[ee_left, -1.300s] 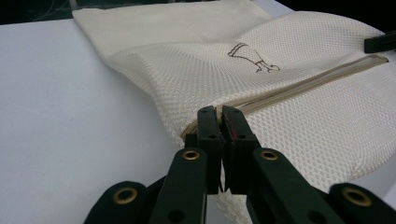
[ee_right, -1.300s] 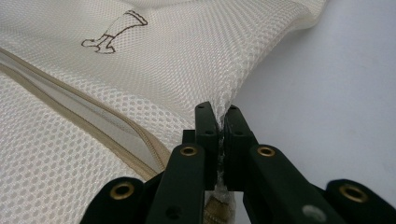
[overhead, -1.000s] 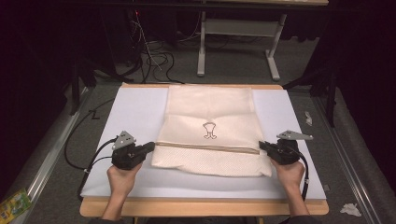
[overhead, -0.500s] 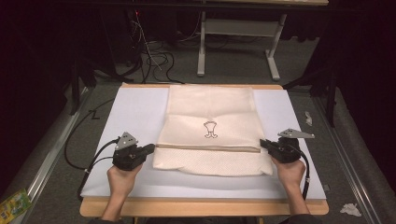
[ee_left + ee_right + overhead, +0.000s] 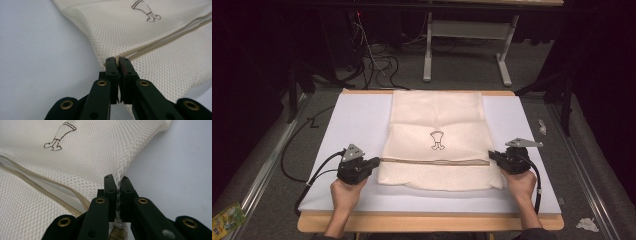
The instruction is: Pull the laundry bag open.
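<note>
Pinching both side edges of a cream mesh laundry bag [image 5: 438, 140], we're holding it flat on a white table sheet [image 5: 352, 125]. L gripper [image 5: 373, 164], in our left hand [image 5: 346, 192], is sitting at the bag's left edge; in the left gripper view its jaws are pressed together on the mesh right where the beige zipper [image 5: 160, 41] ends, w/ a thin strip of fabric showing between the tips. R gripper [image 5: 493, 156], in our right hand [image 5: 521, 184], is doing the same at the opposite edge: in the right gripper view the jaws are clamped on a bunched fold of mesh, zipper running off just to their left. Between the 2 grippers the zipper line is stretching straight across the bag. A small dark printed logo [image 5: 437, 140] is lying beyond that line, roughly midway between the grippers, farther from us. Each gripper's cable is trailing back toward us along the sheet.
</note>
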`<state>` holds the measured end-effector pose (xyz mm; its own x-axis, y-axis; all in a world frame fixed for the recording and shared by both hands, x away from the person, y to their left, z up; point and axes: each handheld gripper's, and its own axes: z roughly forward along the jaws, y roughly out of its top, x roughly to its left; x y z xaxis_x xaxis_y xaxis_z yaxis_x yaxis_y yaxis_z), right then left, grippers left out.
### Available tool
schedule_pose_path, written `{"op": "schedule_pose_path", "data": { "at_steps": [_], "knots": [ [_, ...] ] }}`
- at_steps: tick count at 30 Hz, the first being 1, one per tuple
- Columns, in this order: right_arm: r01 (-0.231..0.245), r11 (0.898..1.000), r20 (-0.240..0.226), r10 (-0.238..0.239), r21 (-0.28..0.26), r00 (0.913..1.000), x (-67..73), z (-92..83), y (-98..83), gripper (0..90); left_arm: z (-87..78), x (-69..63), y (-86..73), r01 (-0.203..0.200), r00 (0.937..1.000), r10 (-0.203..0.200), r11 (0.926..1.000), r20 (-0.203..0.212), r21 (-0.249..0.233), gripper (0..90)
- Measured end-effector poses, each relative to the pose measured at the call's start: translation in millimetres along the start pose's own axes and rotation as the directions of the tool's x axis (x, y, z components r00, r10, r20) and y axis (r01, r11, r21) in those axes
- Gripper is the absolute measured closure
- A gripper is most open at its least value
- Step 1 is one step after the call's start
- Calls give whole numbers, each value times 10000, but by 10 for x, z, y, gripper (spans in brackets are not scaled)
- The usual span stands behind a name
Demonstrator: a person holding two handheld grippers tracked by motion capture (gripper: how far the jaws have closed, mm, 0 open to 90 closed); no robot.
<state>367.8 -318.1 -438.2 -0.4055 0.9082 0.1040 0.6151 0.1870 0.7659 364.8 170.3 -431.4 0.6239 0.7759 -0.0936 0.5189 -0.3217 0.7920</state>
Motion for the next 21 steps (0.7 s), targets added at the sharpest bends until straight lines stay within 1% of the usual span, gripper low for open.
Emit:
{"op": "schedule_pose_path", "data": {
  "at_steps": [2, 4, 5, 6, 9, 11, 12, 13, 16, 19, 21],
  "knots": [
    [45, 10000, -9, -45, 18, 10000, 6, 3, -4, 872, -2, -6, -25, -101, 9999, 102, 9998, -82, 154, 869],
    [6, 10000, -12, -6, 82, 10000, 7, 17, -18, 872, 5, -12, -36, -82, 9999, 84, 9998, -94, 186, 869],
    [81, 9999, -5, -81, 90, 10000, 3, 22, -24, 872, 16, -19, -40, -105, 9999, 108, 9997, -117, 220, 870],
    [-9, 9999, 4, 9, 122, 10000, 5, 32, -37, 871, 29, -25, -43, -73, 9998, 77, 9997, -161, 236, 869],
    [13, 9996, 48, -15, 285, 10000, 2, 74, -58, 872, 64, -46, -52, 53, 9997, -48, 9997, -241, 239, 869],
    [18, 9994, 110, -22, 342, 9999, -5, 92, -64, 869, 101, -57, -70, -73, 9991, 88, 9993, -423, 363, 867],
    [-33, 9991, 105, 29, 428, 9999, -10, 100, -72, 868, 118, -55, -81, -108, 9989, 128, 9989, -443, 450, 865],
    [-4, 9991, 127, -2, 429, 9999, -14, 108, -80, 866, 135, -46, -95, -85, 9991, 108, 9985, -417, 536, 865],
    [42, 9989, 93, -47, 462, 9999, -20, 126, -114, 862, 151, -41, -132, -9, 9992, 31, 9984, -388, 568, 865],
    [53, 9980, 97, -59, 631, 9999, -9, 138, -115, 858, 150, -36, -123, 17, 9993, 4, 9982, -365, 597, 864],
    [145, 9981, 77, -150, 599, 9999, -6, 132, -113, 855, 147, -29, -120, 39, 9993, -18, 9984, -366, 560, 864]
  ]
}}
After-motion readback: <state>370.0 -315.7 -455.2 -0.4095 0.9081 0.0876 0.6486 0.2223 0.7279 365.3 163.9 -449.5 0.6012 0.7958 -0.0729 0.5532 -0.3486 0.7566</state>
